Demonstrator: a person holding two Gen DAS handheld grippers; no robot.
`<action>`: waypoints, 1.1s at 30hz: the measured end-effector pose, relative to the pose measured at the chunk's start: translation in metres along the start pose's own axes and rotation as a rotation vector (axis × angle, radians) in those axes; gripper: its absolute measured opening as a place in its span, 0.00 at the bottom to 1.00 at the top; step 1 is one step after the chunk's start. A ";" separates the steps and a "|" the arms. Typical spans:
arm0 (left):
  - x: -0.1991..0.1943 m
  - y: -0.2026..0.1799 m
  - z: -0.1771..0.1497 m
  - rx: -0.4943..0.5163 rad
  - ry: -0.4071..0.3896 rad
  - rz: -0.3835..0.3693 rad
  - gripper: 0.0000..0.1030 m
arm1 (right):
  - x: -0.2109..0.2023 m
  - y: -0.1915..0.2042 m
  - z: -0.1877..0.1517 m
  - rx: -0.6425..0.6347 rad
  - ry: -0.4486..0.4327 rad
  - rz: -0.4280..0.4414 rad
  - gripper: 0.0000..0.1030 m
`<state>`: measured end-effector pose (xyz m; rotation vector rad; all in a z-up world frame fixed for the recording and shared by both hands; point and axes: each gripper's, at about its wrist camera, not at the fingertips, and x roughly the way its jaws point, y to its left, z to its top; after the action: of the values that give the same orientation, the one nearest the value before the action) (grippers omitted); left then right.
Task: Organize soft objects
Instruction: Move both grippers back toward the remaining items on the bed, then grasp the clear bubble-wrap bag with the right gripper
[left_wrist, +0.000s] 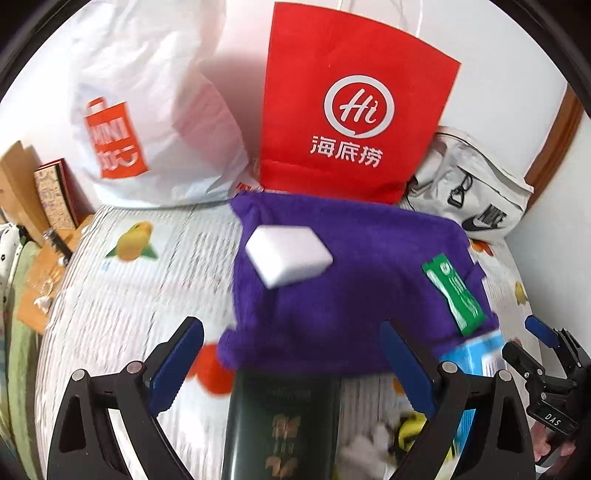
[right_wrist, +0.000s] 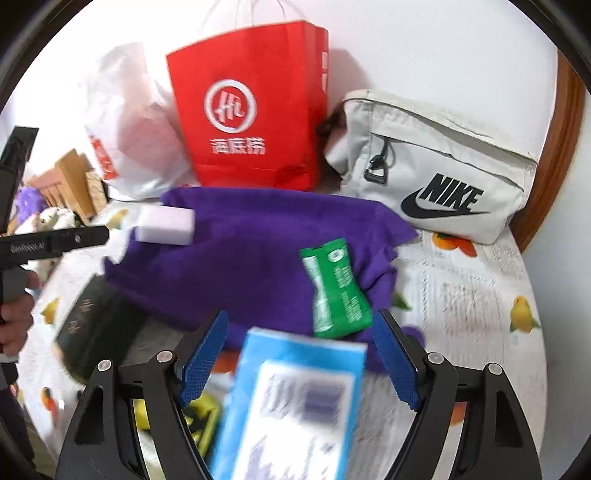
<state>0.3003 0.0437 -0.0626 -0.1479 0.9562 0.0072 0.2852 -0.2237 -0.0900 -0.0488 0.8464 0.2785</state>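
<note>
A purple towel (left_wrist: 351, 280) (right_wrist: 240, 258) lies spread on the fruit-print table cover. On it rest a white sponge block (left_wrist: 288, 254) (right_wrist: 164, 225) and a green sachet (left_wrist: 454, 291) (right_wrist: 336, 291). My left gripper (left_wrist: 291, 365) is open and empty over the towel's near edge, above a dark green booklet (left_wrist: 284, 424) (right_wrist: 92, 321). My right gripper (right_wrist: 299, 358) is open, its fingers on either side of a light blue packet (right_wrist: 295, 406) without touching it. The right gripper also shows in the left wrist view (left_wrist: 524, 339), near that packet (left_wrist: 476, 354).
A red paper bag (left_wrist: 351, 107) (right_wrist: 255, 114), a white plastic Miniso bag (left_wrist: 140, 122) (right_wrist: 125, 136) and a white Nike pouch (left_wrist: 476, 188) (right_wrist: 439, 162) stand along the back wall. A yellow-and-white item (left_wrist: 402, 435) lies near the front. Books and boxes (left_wrist: 48, 199) sit off the left edge.
</note>
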 end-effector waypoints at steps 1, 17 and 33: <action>-0.005 0.002 -0.005 -0.003 -0.003 0.002 0.94 | -0.007 0.003 -0.006 0.005 -0.006 0.010 0.77; -0.071 0.013 -0.118 -0.029 -0.025 -0.048 0.93 | -0.078 0.038 -0.095 0.082 -0.027 0.103 0.77; -0.051 0.054 -0.175 -0.066 0.025 -0.024 0.93 | -0.042 0.119 -0.147 -0.026 0.013 0.056 0.77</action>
<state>0.1246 0.0773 -0.1268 -0.2204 0.9800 0.0152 0.1198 -0.1414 -0.1480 -0.0508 0.8583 0.3421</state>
